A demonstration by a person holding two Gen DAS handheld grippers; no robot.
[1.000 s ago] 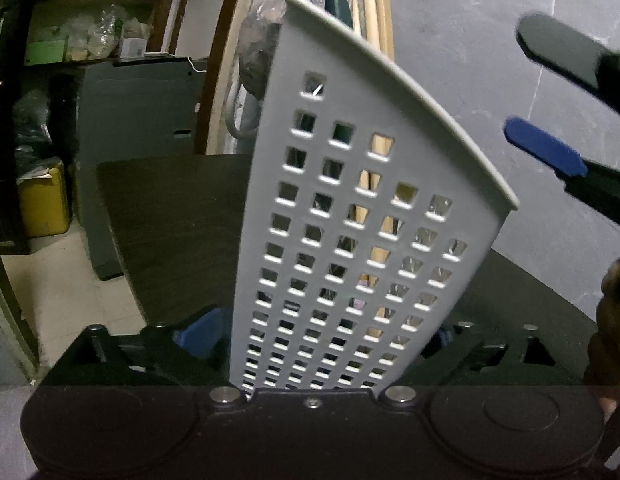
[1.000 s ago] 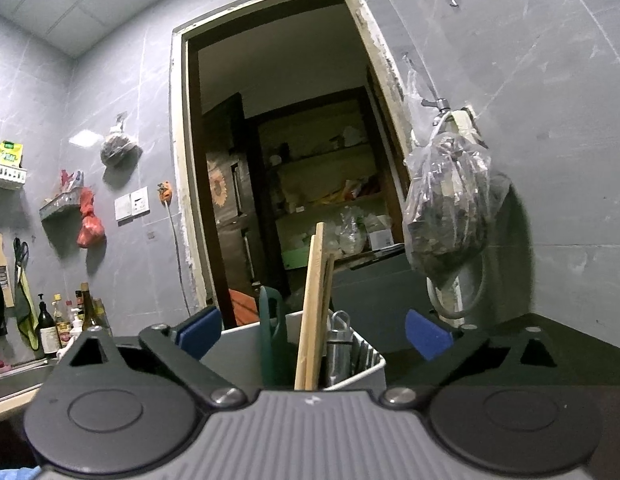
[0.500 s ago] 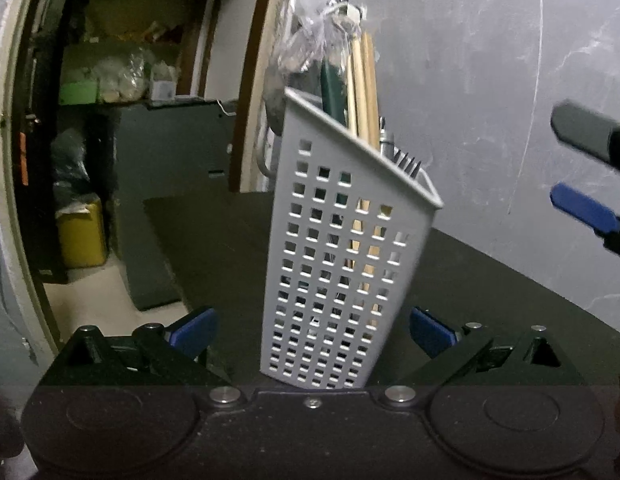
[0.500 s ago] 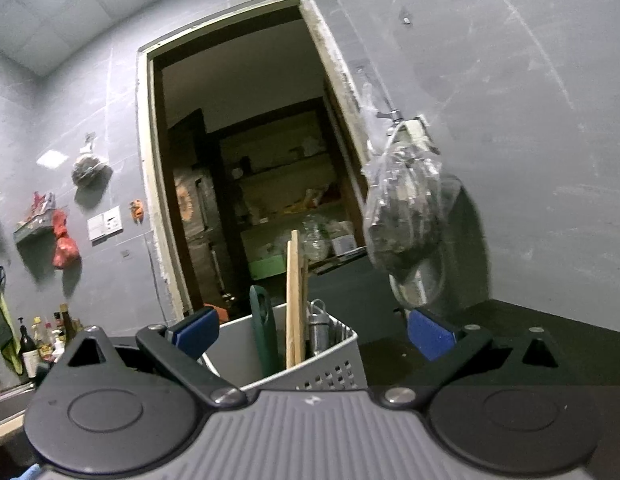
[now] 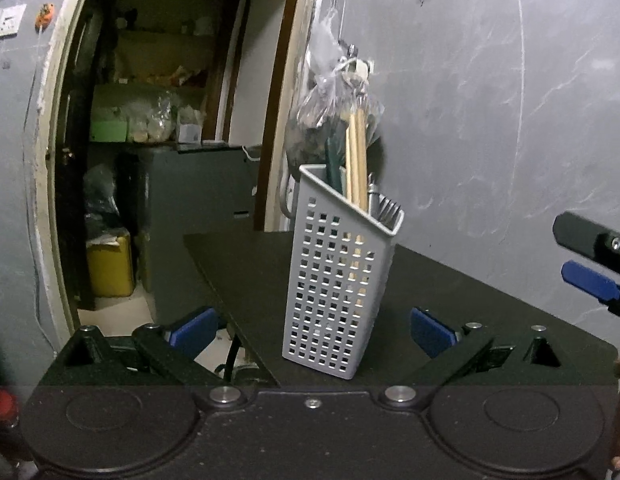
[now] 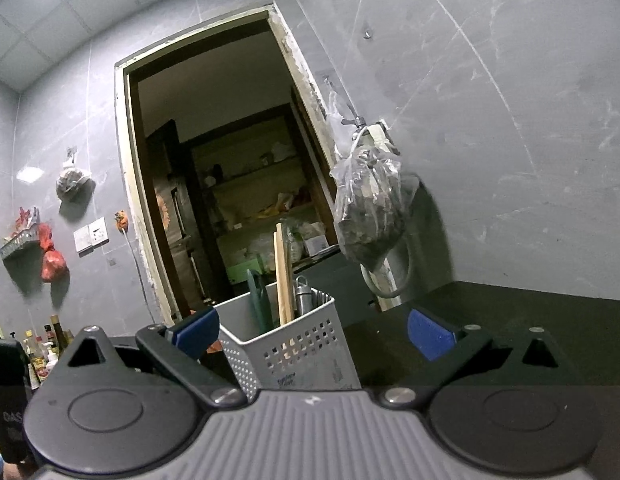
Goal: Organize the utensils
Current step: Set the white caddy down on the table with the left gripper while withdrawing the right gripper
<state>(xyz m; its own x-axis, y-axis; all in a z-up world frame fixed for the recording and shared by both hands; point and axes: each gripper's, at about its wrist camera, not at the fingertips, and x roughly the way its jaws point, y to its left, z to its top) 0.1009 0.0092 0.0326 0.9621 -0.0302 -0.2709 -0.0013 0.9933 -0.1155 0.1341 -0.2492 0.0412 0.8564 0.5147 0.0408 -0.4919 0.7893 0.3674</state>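
Observation:
A grey perforated utensil caddy (image 5: 337,284) stands upright on the dark table (image 5: 489,300). It holds wooden sticks (image 5: 357,160), a green-handled tool (image 5: 333,164) and forks (image 5: 389,210). My left gripper (image 5: 313,332) is open; the caddy stands just ahead of its blue pads (image 5: 194,330), untouched. My right gripper (image 5: 585,258) shows at the right edge of the left wrist view. In the right wrist view the right gripper (image 6: 311,332) is open too, with the caddy (image 6: 298,348) ahead between its fingers and clear of the pads (image 6: 429,334).
A plastic bag (image 5: 329,120) hangs on the grey wall just behind the caddy. The table's left edge (image 5: 214,280) drops off toward a doorway (image 5: 158,160) with shelves and a yellow container (image 5: 110,268). Bottles (image 6: 46,348) stand far left.
Both grippers have drawn back from the caddy, which now looks smaller and stands free on the table. A second ago it filled the space between the left fingers.

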